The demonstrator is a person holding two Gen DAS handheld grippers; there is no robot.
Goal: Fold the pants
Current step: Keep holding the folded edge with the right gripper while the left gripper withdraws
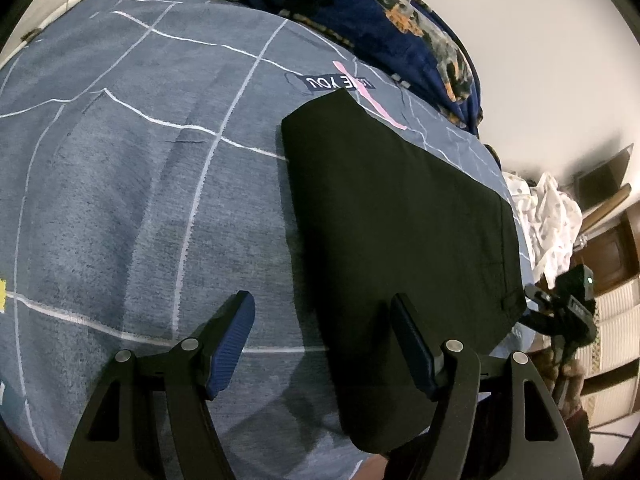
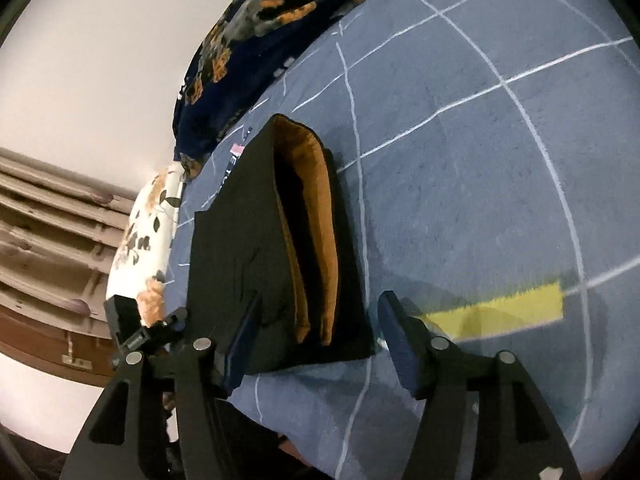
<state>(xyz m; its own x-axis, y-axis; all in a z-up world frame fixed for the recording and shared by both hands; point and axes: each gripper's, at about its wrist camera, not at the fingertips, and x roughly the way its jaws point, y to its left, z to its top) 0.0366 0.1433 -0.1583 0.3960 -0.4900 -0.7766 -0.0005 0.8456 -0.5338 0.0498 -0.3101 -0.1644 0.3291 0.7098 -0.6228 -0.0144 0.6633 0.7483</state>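
I see black pants folded flat on blue-grey bedsheet. My left gripper spread wide, empty, over pants' edge. My right gripper parted above waistband end, pinching nothing.

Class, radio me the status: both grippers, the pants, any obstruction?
Left gripper open, empty. Right gripper open, off the pants. Pants folded on bed. Nothing in the way.

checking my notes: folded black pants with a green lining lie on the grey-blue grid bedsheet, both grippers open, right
Only the lining colour is wrong. The right wrist view shows the folded black pants lined in orange-brown, not green. They lie on the grey-blue grid bedsheet, left gripper and right gripper open.
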